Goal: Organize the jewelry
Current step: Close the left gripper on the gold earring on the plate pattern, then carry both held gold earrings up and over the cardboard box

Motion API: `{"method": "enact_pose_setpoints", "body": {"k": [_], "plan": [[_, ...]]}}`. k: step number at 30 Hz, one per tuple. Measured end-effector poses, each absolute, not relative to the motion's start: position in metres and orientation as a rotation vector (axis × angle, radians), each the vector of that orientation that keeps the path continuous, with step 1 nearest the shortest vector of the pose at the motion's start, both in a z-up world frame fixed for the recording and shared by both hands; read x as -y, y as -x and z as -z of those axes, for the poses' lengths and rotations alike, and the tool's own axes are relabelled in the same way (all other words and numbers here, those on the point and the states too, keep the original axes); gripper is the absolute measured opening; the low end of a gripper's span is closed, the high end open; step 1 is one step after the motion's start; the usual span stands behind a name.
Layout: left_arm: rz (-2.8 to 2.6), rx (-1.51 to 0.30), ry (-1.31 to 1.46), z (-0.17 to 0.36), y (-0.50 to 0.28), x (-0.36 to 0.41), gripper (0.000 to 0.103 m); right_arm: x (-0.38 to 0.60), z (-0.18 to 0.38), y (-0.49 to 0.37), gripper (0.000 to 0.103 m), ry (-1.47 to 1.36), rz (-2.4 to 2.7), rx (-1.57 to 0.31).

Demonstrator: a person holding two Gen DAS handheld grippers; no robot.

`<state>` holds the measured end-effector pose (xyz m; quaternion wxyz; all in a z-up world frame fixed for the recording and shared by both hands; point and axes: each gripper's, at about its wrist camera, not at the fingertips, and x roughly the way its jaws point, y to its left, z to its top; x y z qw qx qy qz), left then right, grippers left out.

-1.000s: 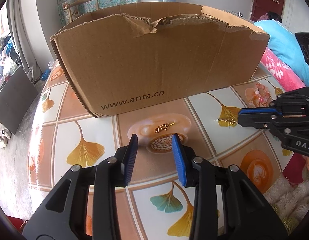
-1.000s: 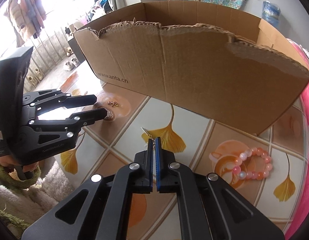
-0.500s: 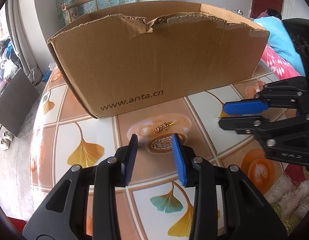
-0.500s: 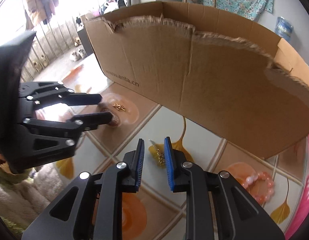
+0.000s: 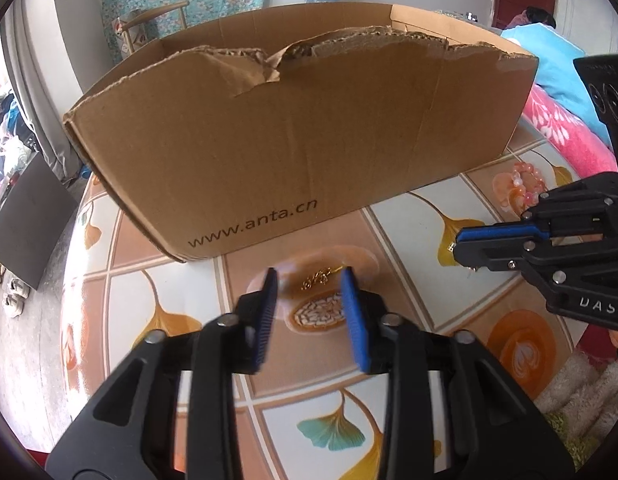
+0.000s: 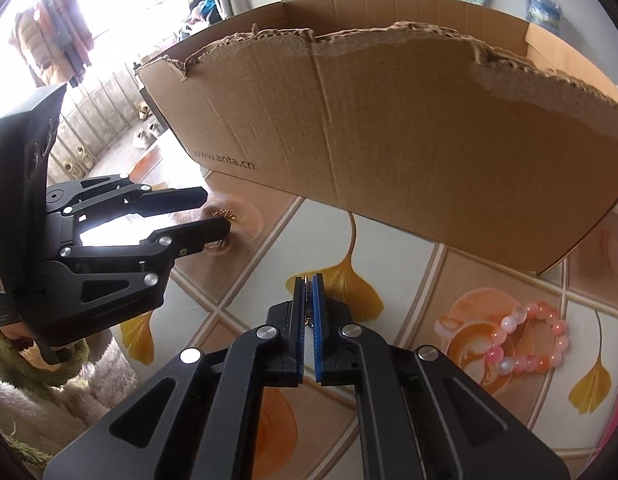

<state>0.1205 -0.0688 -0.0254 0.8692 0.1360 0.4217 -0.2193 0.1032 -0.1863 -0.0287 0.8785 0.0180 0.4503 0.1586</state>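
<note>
1. At the far left the room beyond my table [image 5: 121, 292] bends away in the lens; the clothes and shoes there are too warped and bright for me to sort out.
2. My left gripper [image 5: 309, 286] hangs over the near-left part of the table with its jaws apart and closing. Nothing is clamped between them.
3. Just past its blue pads [image 5: 267, 312] lies a small gold chain [image 5: 316, 279], a crumpled little heap on a printed cup motif. It is blurred, so I cannot make out its links or clasp. From my right wrist camera the lower finger of that gripper covers part of it.
4. The cardboard box [image 5: 293, 152] stands across the far side of the table, its near wall torn and ragged along the top. That wall hides whatever is inside.
5. My right gripper [image 6: 307, 284] is pressed together on a thin gold earring [image 6: 307, 304], right of the chain and over a yellow leaf print. Only a pin tip above the pads and a sliver of chain between them show; the rest is buried.
6. Far right, near the box's corner, a pink bead bracelet [image 6: 527, 338] lies flat in a loop of glossy pink and pale beads, well apart from both grippers.
</note>
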Motion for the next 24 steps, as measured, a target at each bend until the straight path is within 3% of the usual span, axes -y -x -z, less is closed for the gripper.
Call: {"method": "enact_pose_setpoints", "body": {"k": [12, 24], "plan": [[0.478, -0.888, -0.295, 0.024, -0.122, 0.078, 0.002, 0.206, 0.031, -0.098, 0.004, -0.089, -0.334, -0.921], [0.481, -0.841, -0.279, 0.007, -0.110, 0.076, 0.000, 0.216, 0.014, -0.086, 0.004, -0.116, -0.303, -0.861]]}}
